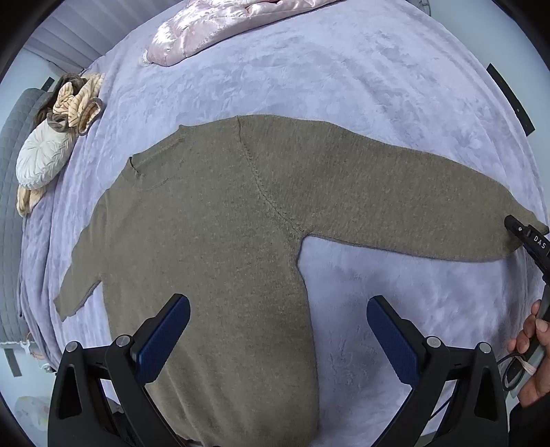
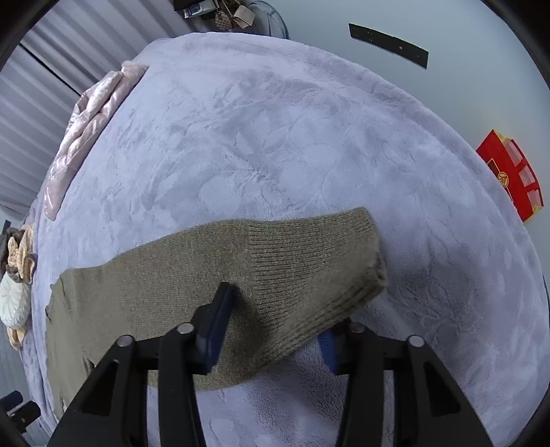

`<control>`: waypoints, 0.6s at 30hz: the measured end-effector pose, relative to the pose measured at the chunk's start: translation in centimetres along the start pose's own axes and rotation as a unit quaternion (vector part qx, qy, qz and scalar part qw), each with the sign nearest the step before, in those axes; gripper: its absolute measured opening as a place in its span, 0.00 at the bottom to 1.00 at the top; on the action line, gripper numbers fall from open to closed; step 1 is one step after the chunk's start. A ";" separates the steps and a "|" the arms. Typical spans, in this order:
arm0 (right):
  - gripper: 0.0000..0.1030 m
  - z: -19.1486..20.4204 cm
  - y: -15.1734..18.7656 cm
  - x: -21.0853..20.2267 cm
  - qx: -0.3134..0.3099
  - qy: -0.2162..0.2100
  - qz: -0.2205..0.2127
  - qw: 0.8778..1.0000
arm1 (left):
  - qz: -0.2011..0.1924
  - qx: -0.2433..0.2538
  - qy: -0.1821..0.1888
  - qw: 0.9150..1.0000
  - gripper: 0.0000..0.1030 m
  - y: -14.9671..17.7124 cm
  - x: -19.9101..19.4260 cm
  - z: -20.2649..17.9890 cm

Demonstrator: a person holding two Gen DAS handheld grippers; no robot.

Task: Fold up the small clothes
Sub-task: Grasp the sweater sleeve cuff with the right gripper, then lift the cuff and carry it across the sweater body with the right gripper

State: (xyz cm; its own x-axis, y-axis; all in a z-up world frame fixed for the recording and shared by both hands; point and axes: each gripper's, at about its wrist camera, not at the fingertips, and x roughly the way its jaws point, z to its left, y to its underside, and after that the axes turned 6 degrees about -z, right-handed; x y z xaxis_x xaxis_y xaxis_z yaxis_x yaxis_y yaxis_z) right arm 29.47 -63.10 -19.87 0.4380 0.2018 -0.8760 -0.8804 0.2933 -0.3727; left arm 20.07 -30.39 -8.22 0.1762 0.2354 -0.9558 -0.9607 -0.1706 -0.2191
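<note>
We see an olive sweater spread flat on the lavender bed cover, filling the middle of the left wrist view, with 1 sleeve stretching to the right edge. Our left tongs hang spread wide over the sweater's lower body, gripping nothing. In the right wrist view, our right tongs straddle the ribbed sleeve cuff: 1 finger lies on top and the other is mostly hidden beneath, so we cannot tell if they pinch it. A pink quilt lies at the top, a white cushion and beige ruffled fabric at the upper left, and a red box at the right edge.
</note>
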 end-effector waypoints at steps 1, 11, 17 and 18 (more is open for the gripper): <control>0.24 0.0 0.0 -0.3 -0.004 -0.003 -0.002 1.000 | 0.001 -0.003 0.003 1.000 1.00 0.0 0.1 0.0; 0.08 1.4 -0.2 -2.6 -0.046 -0.023 -0.024 0.998 | -0.006 0.002 0.009 1.000 1.00 0.5 -0.7 -0.7; 0.08 3.6 -0.3 -4.9 -0.090 -0.004 -0.049 0.995 | -0.012 -0.013 0.003 1.000 1.00 0.5 -1.5 0.3; 0.08 3.8 -0.4 -5.2 -0.091 -0.005 -0.051 0.995 | -0.012 -0.016 0.003 1.000 1.00 0.5 -1.6 0.5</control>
State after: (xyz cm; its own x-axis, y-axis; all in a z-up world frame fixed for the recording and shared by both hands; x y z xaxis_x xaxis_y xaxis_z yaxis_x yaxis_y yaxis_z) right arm 28.23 -60.75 -14.01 0.5284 0.1890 -0.8277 -0.8488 0.1397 -0.5099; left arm 19.18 -30.41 -6.73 0.2015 0.2337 -0.9512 -0.9486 -0.1953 -0.2489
